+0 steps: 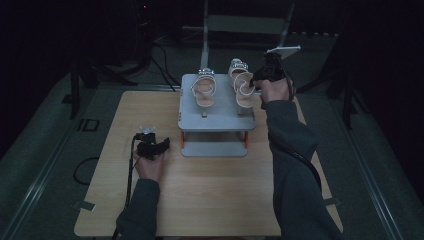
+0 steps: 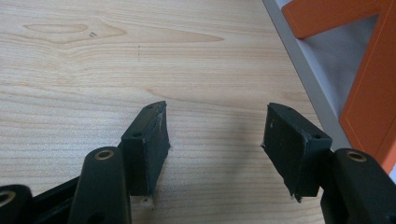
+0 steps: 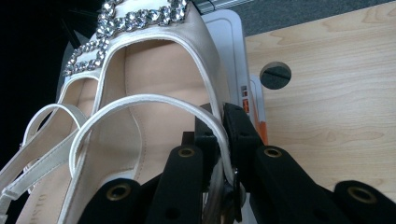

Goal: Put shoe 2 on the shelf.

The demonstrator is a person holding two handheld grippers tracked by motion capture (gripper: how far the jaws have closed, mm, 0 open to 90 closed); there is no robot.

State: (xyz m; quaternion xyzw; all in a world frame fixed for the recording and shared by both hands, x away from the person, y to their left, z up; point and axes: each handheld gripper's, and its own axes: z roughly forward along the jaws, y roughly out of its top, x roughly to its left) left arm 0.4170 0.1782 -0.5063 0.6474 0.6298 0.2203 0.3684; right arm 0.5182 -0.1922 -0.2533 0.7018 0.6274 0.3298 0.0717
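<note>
Right gripper [image 3: 223, 140] clamped on strap of right sandal [image 1: 242, 86], on grey rack [image 1: 218, 118] beside left sandal [image 1: 205, 89]; lift pending. Left gripper [image 2: 215, 140] spread, idle over table [image 2: 70, 93].

Dim, murky high view; bright, sharp gripper close-ups.

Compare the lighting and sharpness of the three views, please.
High view: dim, surroundings nearly black, white strappy sandals on the grey two-tier rack look soft. Left gripper view: bright, crisp pale wooden tabletop. Right gripper view: bright, nearest strap slightly blurred.
</note>
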